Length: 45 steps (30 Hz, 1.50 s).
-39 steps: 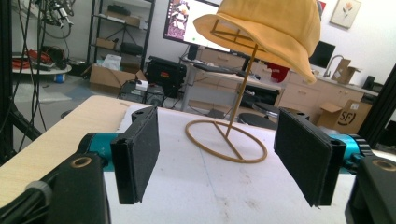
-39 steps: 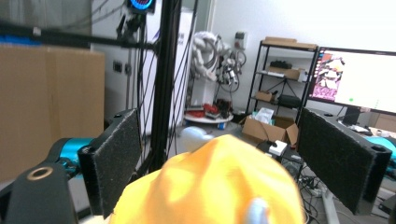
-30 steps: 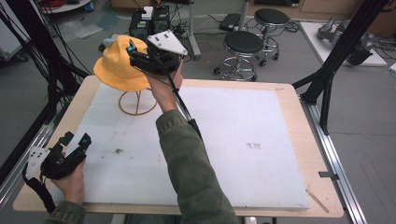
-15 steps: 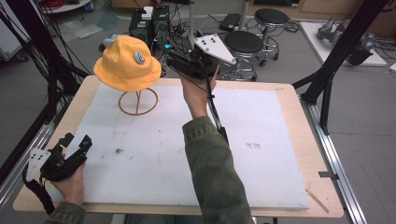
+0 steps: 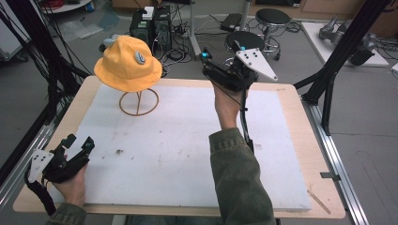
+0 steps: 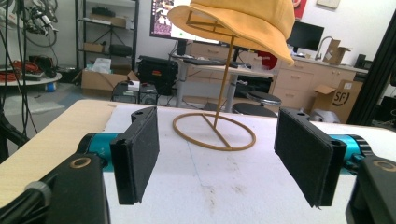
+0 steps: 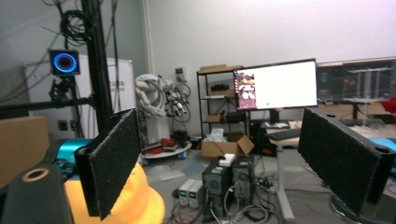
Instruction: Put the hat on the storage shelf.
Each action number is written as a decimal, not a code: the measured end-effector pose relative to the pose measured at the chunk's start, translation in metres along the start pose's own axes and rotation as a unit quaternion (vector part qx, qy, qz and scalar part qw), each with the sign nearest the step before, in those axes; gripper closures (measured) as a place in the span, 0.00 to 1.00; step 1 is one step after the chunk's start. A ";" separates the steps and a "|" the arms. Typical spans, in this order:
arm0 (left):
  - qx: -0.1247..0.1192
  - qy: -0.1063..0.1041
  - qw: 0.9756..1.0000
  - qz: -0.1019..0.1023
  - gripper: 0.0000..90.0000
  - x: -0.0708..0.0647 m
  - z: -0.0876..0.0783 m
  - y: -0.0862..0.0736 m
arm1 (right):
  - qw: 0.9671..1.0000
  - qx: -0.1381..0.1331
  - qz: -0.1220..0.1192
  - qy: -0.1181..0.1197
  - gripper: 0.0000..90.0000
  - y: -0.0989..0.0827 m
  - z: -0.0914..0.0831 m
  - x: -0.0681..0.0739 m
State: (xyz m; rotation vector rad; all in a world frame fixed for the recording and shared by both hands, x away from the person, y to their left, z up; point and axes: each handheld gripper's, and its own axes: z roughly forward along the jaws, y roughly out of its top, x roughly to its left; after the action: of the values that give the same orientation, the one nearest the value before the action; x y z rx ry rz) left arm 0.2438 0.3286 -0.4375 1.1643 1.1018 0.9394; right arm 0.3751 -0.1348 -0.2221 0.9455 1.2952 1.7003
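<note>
Yellow hat (image 5: 127, 64) draped over wire stand (image 5: 139, 102), left of empty, wide-open right gripper (image 5: 220, 75); left gripper (image 5: 77, 149) idle, jaws apart.

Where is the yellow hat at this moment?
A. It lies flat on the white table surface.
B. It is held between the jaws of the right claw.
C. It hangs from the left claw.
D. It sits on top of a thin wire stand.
D: the yellow hat rests on the wire stand, whose ring base stands on the table; both the right claw and the left claw are open and apart from it.
</note>
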 end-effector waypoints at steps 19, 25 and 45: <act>0.002 0.007 1.000 0.003 0.34 0.000 -0.002 -0.001 | 0.998 0.039 -0.027 -0.030 0.14 -0.039 -0.057 -0.042; 0.002 0.009 1.000 0.005 0.35 0.000 -0.003 -0.001 | 0.998 0.051 -0.026 -0.039 0.13 -0.057 -0.070 -0.049; 0.003 0.006 1.000 0.006 0.36 -0.003 0.000 -0.003 | 0.990 0.122 -0.025 -0.068 0.12 -0.097 -0.115 -0.063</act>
State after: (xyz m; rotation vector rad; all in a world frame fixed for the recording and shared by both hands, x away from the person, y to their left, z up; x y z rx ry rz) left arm 0.2433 0.3247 -0.4399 1.1739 1.1095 0.9547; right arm 0.3119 -0.2197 -0.3460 1.1392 1.4430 1.4350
